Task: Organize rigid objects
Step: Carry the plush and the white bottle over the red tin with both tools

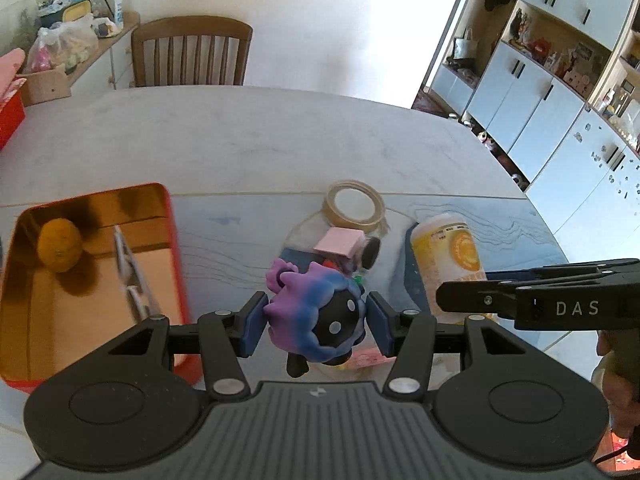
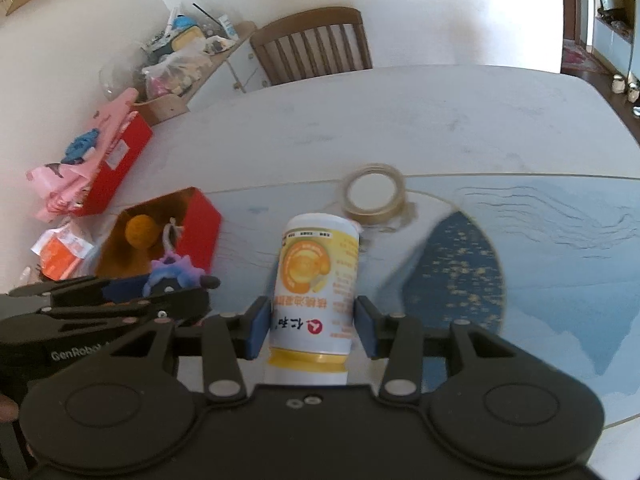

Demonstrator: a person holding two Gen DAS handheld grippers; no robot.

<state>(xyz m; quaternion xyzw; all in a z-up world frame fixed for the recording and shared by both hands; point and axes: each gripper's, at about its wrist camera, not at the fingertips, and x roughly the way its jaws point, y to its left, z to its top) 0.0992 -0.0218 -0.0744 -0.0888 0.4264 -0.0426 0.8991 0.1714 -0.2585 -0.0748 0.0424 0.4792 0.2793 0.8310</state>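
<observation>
Left gripper (image 1: 315, 318) clamps the purple toy (image 1: 316, 316); red tin (image 1: 96, 280) sits to its left. Right gripper (image 2: 312, 326) pinches the yellow bottle (image 2: 316, 292). Swing left, lower inside the walls clear of the orange (image 1: 60, 245), then release.

The far table (image 1: 256, 136) from 10 to 2 o'clock lies bare. Tape roll (image 1: 355, 204) and pink block (image 1: 340, 242) crowd 12 o'clock; the red tin (image 1: 178, 240) walls 9.
</observation>
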